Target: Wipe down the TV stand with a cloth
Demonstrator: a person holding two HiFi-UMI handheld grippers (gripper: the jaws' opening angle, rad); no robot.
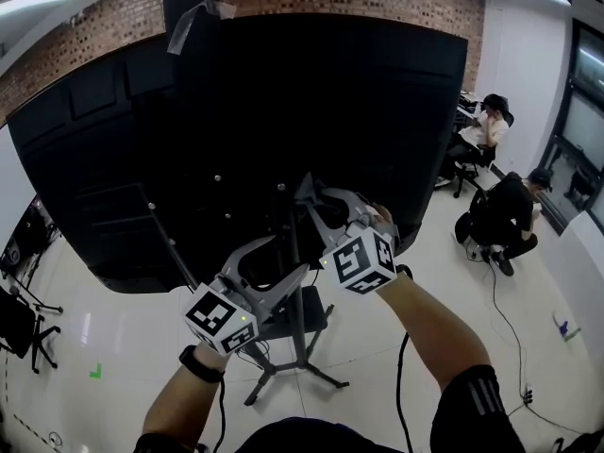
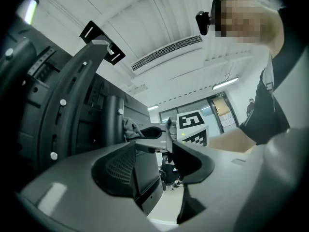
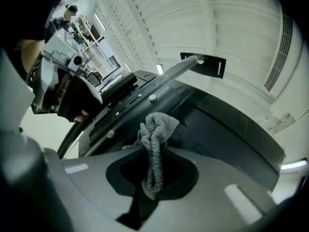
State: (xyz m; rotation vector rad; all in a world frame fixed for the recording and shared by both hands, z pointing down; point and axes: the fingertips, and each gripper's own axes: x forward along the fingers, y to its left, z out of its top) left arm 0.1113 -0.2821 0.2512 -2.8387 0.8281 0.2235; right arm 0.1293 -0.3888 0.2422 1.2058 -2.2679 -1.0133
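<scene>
The TV stand's pole [image 1: 299, 328] rises from splayed legs to the back of a big black TV [image 1: 236, 130]. My right gripper [image 1: 311, 194] is shut on a grey cloth [image 3: 155, 129], which bunches out past the jaws against the black mounting bracket [image 3: 140, 98] behind the screen. The left gripper view shows the same cloth [image 2: 129, 126] beside the pole [image 2: 114, 122]. My left gripper [image 1: 279, 255] sits lower, just left of the pole. Its jaws stand apart around nothing [image 2: 166, 156].
A person sits in a chair [image 1: 484, 132] at the far right and another crouches [image 1: 507, 217] nearer. A cable [image 1: 505, 338] trails over the white floor. A black chair [image 1: 21, 330] stands at the left edge. A green mark [image 1: 95, 372] is on the floor.
</scene>
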